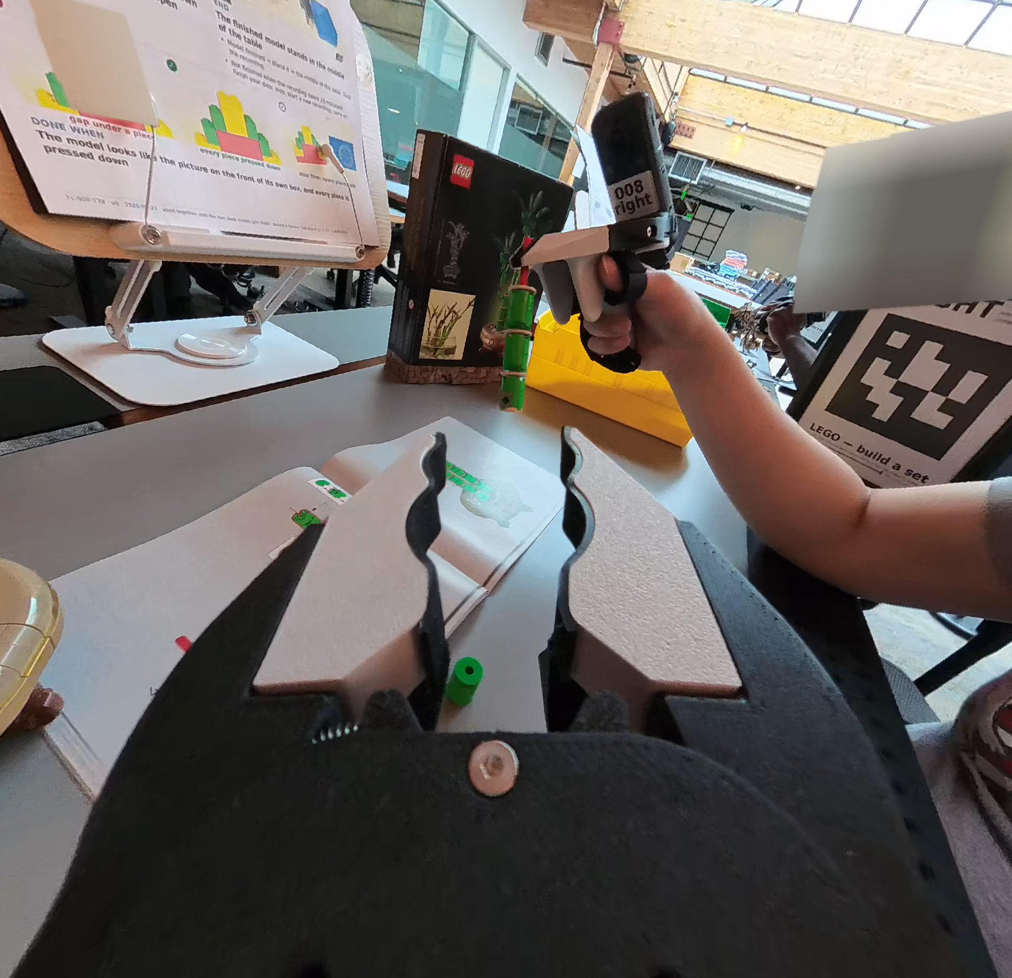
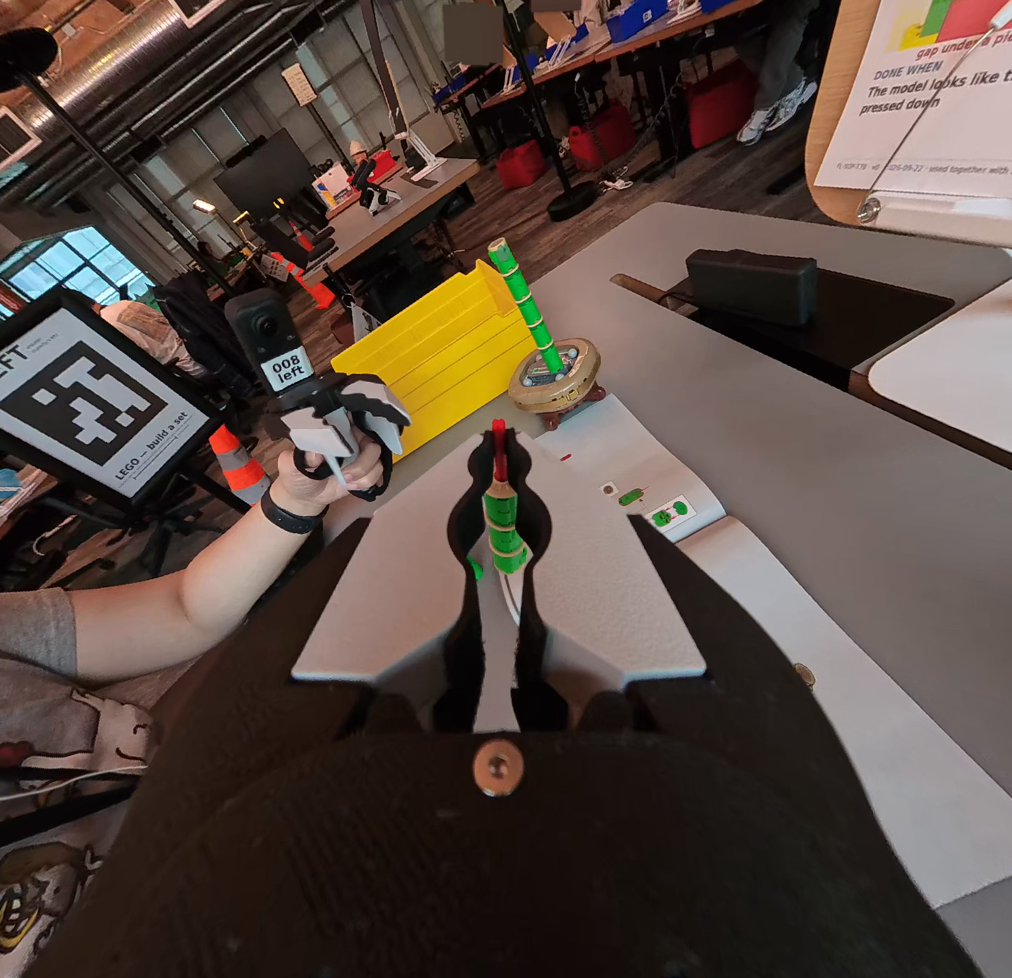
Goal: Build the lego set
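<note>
Two hand-held grippers — right hand-held gripper [image 2: 499, 448] clamped on red-tipped green stalk [image 2: 504, 530], left hand-held gripper [image 1: 501, 448] wide, empty — small green piece [image 1: 464, 680] on table [image 1: 164, 491].

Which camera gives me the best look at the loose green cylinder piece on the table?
The left wrist view: the loose green cylinder piece lies in plain sight between the open left gripper's fingers. In the right wrist view only a green sliver shows beside that gripper's finger, probably the same piece.

The right gripper [image 2: 499, 448] clamps a red axle [image 2: 498, 442] carrying a green bamboo stalk [image 2: 504, 530]. At eleven o'clock, the left gripper [image 2: 356, 420] hovers with fingers parted; at one o'clock stands a tan pot [image 2: 553, 385] beside a yellow bin [image 2: 438, 349].
</note>
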